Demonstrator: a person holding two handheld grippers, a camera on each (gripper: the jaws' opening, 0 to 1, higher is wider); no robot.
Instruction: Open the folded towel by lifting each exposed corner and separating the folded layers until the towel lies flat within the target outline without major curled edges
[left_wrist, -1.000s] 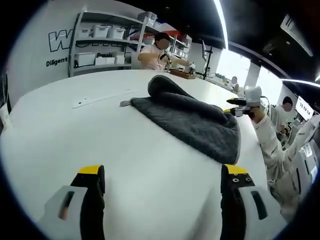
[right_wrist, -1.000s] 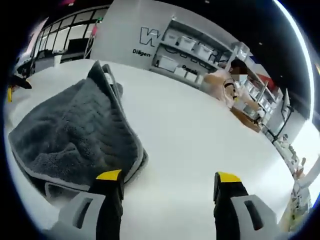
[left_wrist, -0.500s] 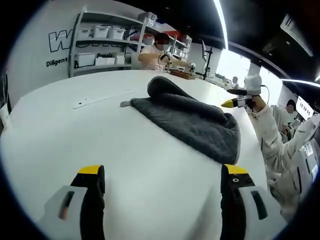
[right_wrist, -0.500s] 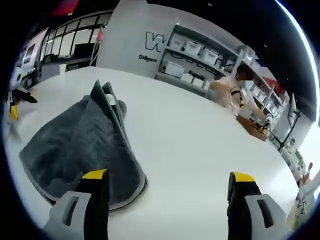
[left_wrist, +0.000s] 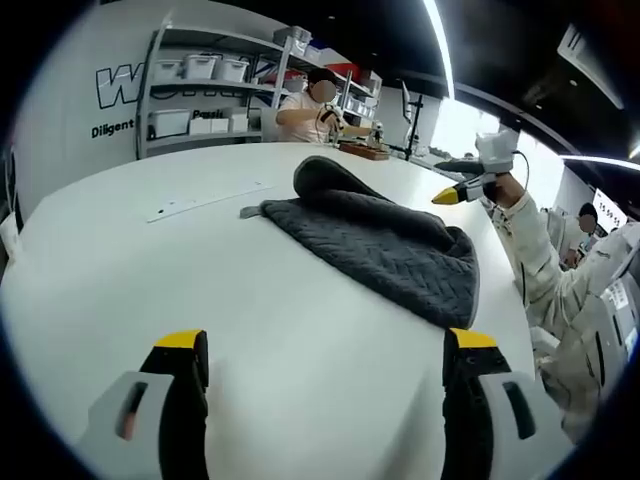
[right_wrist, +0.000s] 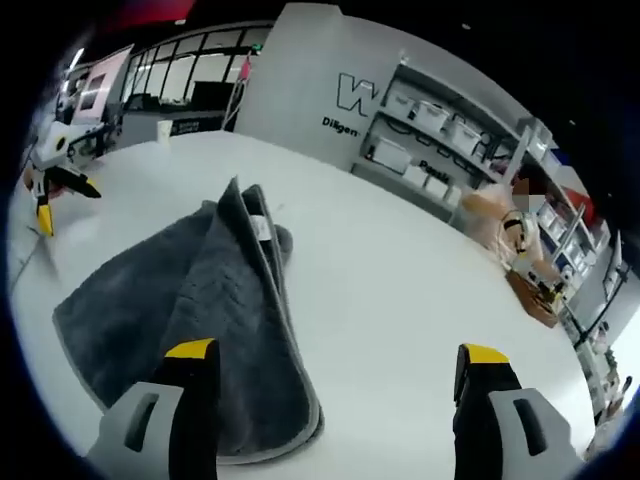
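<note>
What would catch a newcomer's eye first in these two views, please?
The dark grey quilted towel, still folded in layers, lies on the broad white table and stands out sharply against it. In the left gripper view, the right claw with yellow tips hangs above the towel's far edge, held by a person's hand. Behind the table, white shelves with storage bins line the wall.

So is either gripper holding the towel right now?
No, the right gripper hangs open above the grey towel, and the left gripper is open over the bare white table.
</note>
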